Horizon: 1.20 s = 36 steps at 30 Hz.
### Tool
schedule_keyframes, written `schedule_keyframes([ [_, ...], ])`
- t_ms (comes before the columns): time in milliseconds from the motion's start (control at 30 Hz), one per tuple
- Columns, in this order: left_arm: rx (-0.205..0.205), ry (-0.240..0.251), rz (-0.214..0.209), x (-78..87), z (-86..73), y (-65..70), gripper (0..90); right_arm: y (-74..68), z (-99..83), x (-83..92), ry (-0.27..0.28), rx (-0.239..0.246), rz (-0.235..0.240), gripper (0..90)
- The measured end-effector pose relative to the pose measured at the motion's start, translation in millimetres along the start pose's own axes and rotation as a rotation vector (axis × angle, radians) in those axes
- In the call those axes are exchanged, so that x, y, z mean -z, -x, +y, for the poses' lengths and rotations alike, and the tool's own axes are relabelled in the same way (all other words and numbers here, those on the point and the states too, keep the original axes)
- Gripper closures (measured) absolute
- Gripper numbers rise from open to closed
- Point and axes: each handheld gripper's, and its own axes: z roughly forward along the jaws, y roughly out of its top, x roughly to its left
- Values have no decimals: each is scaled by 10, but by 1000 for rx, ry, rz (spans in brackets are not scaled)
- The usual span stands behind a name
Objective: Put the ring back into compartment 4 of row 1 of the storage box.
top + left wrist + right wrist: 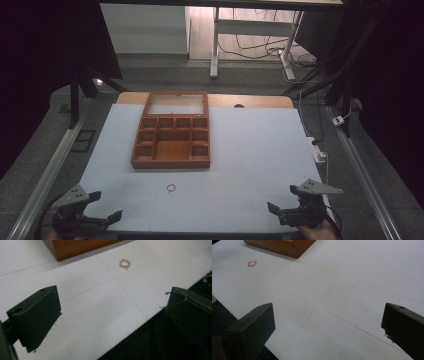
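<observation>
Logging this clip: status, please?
Left gripper and right gripper open, empty. Small ring lies before open wooden organizer box. Nothing in the way.

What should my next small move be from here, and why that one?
Probably ease the left claw forward and inward toward the small ring. The ring lies alone on the white table, just in front of the open wooden box, untouched. Both claws sit at the near edge with jaws wide apart and empty, and the right claw looks farther from it.
</observation>
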Motion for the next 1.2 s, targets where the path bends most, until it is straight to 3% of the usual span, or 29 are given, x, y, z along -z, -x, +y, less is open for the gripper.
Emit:
schedule_keyframes([
  [133, -3, -6, 9, 5, -2, -17, 0, -40, 6, -16, -19, 38, 2, 0],
  [200, -12, -11, -17, -6, 1, -28, 0, -46, 9, -31, -24, 44, 11, 0],
  [733, 7, -33, 32, -49, 27, -61, 0, -41, 23, -67, -62, 42, 30, 0],
  [1000, -21, -30, 36, -67, 41, -42, 0, -46, 27, -73, -74, 51, 38, 0],
  [1200, -24, -40, 32, -81, 49, -44, 0, -78, 60, -98, -51, 62, 73, 0],
])
